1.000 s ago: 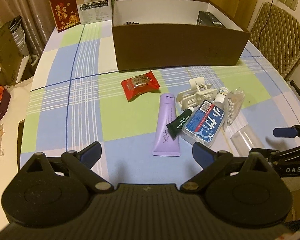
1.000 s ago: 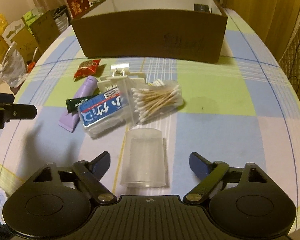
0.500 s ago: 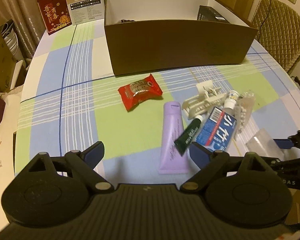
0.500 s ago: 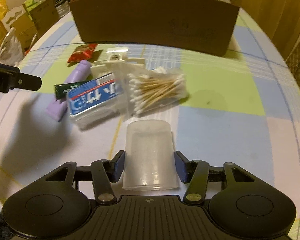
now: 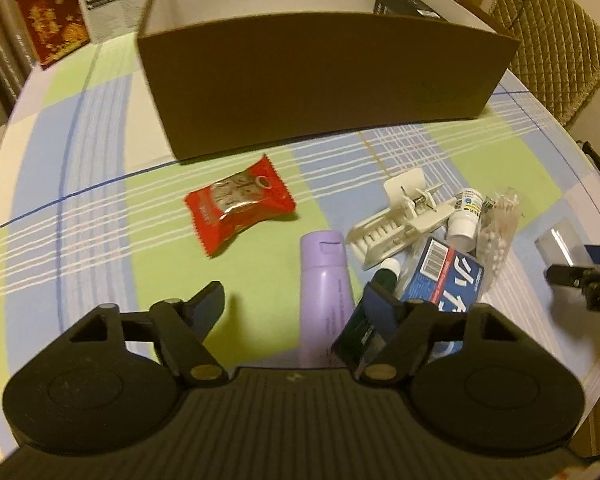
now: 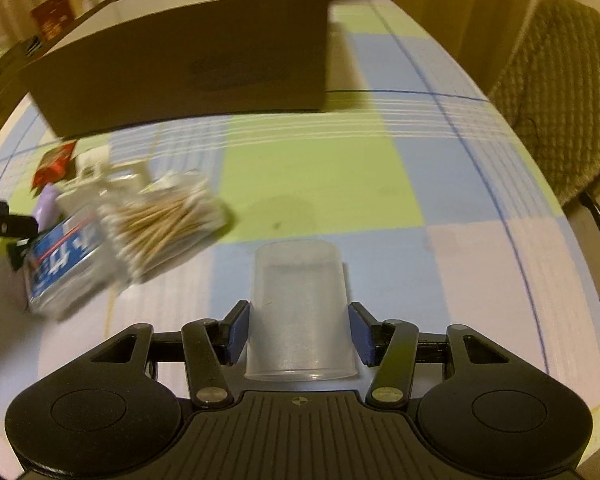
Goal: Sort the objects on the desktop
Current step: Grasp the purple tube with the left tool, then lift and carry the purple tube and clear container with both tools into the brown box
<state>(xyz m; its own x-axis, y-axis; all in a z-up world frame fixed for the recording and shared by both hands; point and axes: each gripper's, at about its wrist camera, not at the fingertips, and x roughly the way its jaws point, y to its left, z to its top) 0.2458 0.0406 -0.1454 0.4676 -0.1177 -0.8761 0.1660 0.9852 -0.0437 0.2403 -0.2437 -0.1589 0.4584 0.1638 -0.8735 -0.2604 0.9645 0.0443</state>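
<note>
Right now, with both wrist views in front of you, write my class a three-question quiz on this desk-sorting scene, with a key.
1. True or false: the red foil snack packet lies on the checked tablecloth, outside the brown cardboard box.
2. What do the right tongs grip? A a purple tube; B a clear plastic cup; C a white clip.
3. What fills the clear plastic pack beside the blue-labelled box?
Key: 1 true; 2 B, the tongs having just closed on it; 3 cotton swabs.

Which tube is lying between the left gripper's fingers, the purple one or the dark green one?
The purple tube lies between the fingers; the dark green tube sits under the right-hand fingertip.
</note>
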